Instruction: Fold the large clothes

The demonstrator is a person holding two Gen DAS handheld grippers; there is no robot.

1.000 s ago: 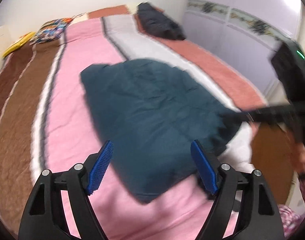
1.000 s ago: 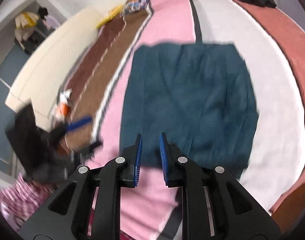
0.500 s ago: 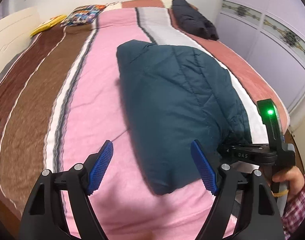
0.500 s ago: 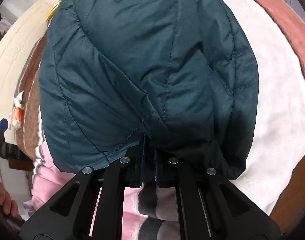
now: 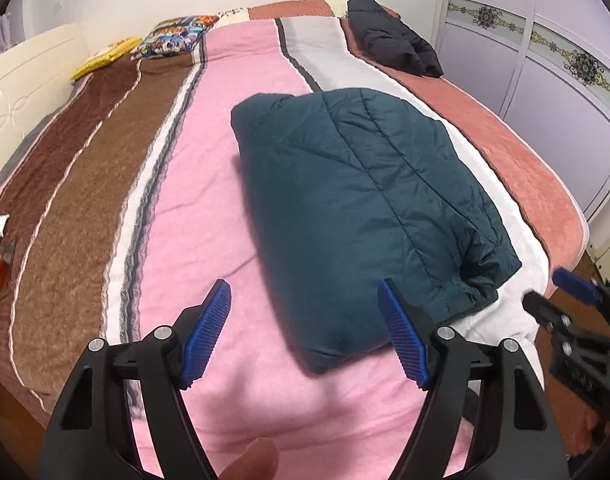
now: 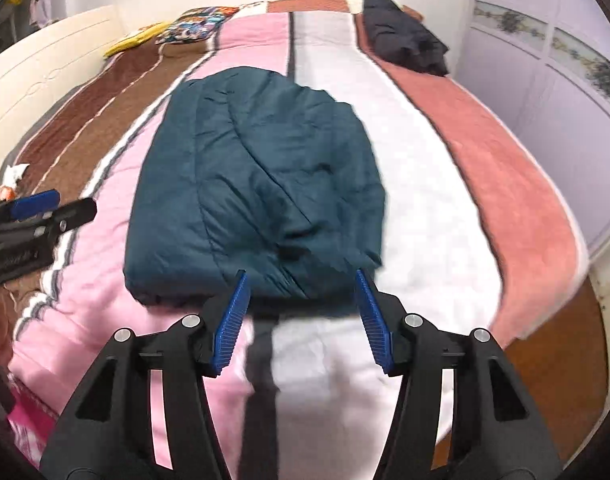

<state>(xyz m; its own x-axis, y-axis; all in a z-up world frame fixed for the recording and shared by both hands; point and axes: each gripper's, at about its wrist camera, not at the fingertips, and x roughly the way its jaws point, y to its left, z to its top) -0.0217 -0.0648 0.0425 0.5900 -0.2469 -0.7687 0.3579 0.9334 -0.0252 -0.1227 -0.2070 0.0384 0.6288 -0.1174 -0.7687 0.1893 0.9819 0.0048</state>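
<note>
Jacket folded on the bed; both grippers free.
The teal jacket (image 5: 365,208) lies mid-frame on the striped bed (image 5: 209,184); left gripper (image 5: 305,336) and right gripper (image 6: 303,320) hold fingers wide apart, empty; the fold looks finished; next likely tidying its near edge.

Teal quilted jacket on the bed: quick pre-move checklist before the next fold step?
1. Left gripper open and empty: ok.
2. Right gripper open, nothing between its blue pads: ok.
3. Teal quilted puffer jacket lying folded on the striped bedspread, free of both grippers: ok.
4. Near hem tidy: not ok, bunched at the near right corner in the left wrist view.
5. Folded black garment at the far end, apart from the jacket: ok.
6. Layers underneath aligned: cannot tell, hidden.
</note>
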